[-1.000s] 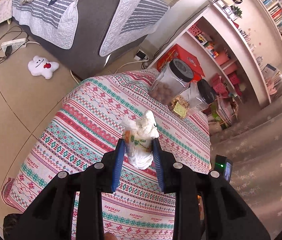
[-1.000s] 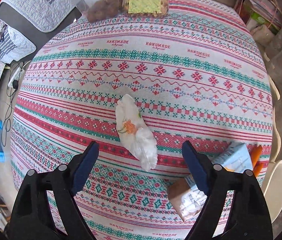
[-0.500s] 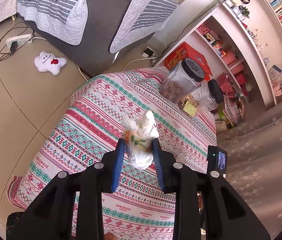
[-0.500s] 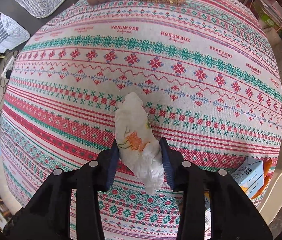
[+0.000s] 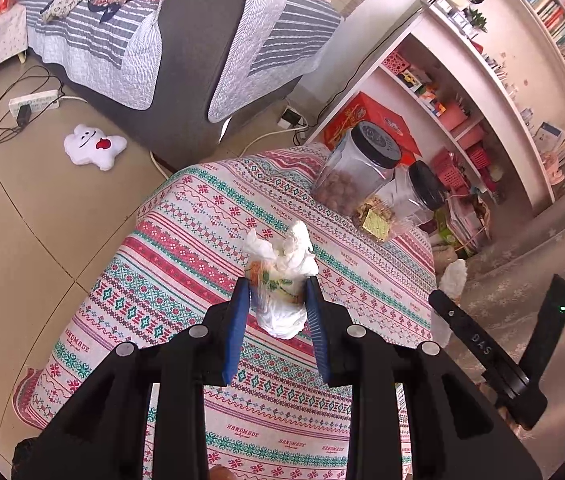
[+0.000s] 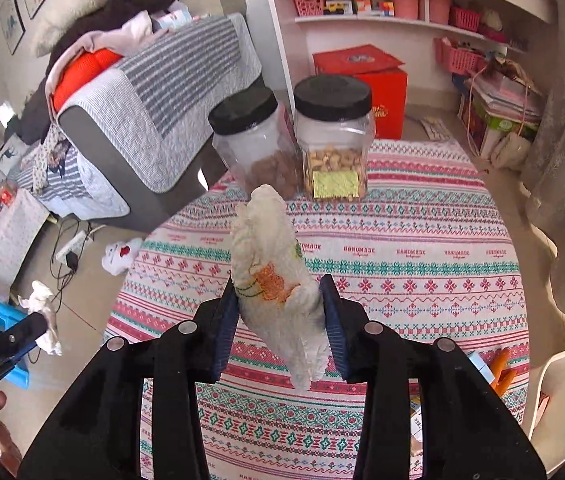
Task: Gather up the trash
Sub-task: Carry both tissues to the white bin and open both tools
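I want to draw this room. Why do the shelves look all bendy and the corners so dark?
Left wrist view: the fisheye lens curves the bookshelves and blackens the corners; daylight washes out the far right. Right wrist view: the same bulge rounds the tablecloth, while the jars stay sharp.

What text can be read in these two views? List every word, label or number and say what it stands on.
"HANDMADE": woven in red, repeated in rows on the striped red, green and white tablecloth.
"DAS": white letters on the other black handheld gripper at the right of the left wrist view.
Too small or blurred: the yellow-green label on the clear nut jar, the gold print on the red box, the book spines.
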Demonstrator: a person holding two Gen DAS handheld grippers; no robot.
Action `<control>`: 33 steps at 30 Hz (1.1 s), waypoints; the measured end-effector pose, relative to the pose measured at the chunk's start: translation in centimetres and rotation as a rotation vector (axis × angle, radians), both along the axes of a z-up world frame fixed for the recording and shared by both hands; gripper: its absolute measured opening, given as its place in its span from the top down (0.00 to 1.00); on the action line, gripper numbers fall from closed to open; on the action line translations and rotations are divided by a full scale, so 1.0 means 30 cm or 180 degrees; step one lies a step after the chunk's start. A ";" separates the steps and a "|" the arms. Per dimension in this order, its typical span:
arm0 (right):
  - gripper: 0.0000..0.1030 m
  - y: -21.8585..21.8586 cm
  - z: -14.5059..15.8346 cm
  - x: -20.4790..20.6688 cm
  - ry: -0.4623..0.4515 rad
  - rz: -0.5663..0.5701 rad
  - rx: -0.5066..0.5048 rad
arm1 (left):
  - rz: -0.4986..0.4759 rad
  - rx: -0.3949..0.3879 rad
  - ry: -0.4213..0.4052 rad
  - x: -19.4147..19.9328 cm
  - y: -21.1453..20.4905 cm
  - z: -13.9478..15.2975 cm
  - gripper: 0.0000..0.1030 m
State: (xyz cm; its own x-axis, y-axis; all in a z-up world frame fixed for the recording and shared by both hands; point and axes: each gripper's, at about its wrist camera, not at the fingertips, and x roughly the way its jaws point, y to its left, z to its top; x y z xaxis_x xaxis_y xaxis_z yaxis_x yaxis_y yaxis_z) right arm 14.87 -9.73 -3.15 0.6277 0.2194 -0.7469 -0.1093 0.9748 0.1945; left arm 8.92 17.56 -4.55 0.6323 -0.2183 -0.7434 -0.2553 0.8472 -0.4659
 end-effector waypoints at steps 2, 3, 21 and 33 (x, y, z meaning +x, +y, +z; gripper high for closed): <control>0.63 -0.020 0.031 -0.021 -0.0151 -0.0090 -0.0022 | -0.0002 0.0052 -0.0070 -0.003 -0.013 0.013 0.72; 0.63 -0.030 0.047 -0.038 -0.0226 -0.0144 -0.0035 | -0.0001 0.0085 -0.0100 -0.005 -0.020 0.019 0.72; 0.63 -0.436 0.133 -0.310 -0.1016 -0.1692 -0.0220 | -0.0180 0.0468 -0.0421 -0.012 -0.189 0.051 0.72; 0.62 -0.891 0.032 -0.465 -0.0654 -0.2868 -0.0470 | -0.0491 0.0588 -0.0371 0.014 -0.402 0.003 0.72</control>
